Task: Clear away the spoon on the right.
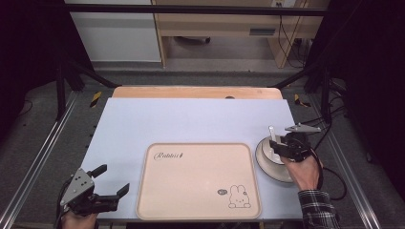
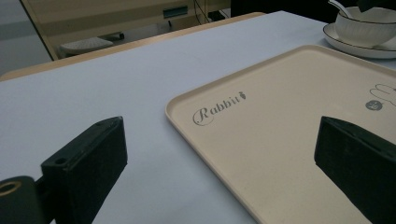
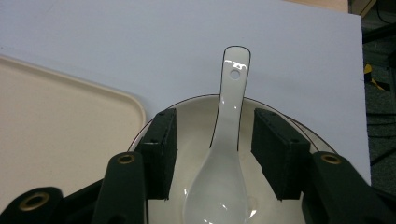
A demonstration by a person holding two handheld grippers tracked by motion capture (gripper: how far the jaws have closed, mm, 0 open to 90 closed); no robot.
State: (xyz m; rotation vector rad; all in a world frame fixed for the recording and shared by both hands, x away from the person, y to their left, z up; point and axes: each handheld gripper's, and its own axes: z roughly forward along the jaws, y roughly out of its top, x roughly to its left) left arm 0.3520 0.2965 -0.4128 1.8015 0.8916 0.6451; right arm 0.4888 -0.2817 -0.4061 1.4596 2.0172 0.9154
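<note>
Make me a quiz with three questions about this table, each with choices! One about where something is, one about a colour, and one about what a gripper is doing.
1. Where is the spoon?
A. On the tray
B. In the bowl
C. On the floor

2. What colour is the tray?
A. Green
B. Red
C. Cream

3. How are the right gripper's jaws?
A. Open, one on each side of the spoon
C. Clamped on the tray's rim
B. Shut tight on nothing

Answers:
1. B: in the right gripper view the spoon's scoop lies inside the bowl, with its handle sticking out over the rim.
2. C: the high view shows a pale cream tray with a rabbit drawing in one corner.
3. A: the right gripper view shows a gap between each jaw and the spoon's handle.
</note>
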